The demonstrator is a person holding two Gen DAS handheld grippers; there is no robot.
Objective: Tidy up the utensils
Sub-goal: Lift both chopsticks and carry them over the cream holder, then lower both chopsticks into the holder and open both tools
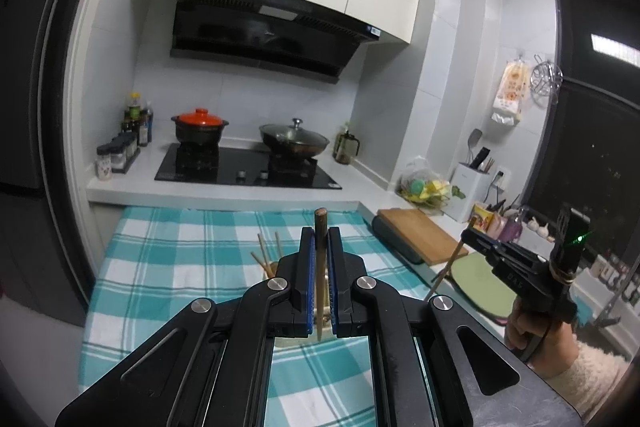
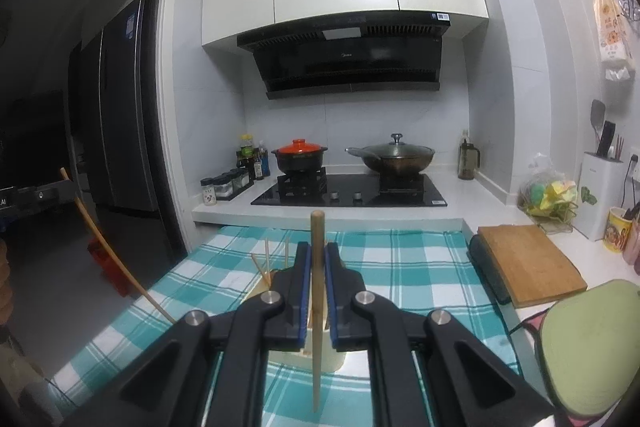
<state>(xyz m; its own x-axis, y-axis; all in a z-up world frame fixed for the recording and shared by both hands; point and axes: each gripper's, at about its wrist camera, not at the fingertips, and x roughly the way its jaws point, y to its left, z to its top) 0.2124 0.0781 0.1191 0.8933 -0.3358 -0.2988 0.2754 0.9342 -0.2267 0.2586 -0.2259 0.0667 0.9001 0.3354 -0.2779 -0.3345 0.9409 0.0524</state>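
From my remote seat I log the utensil holder [image 2: 264, 291] mostly hidden behind my right gripper [image 2: 318, 251], and bottle labels [image 2: 250, 151] too small to read.

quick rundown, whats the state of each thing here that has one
left claw: shut on dark chopstick, held upright
right claw: shut on light chopstick, held upright
holder: on the checked cloth, a few sticks standing in it
red pot: lid on, on the hob
wok: glass lid on, on the hob
cutting board: lying flat, bare
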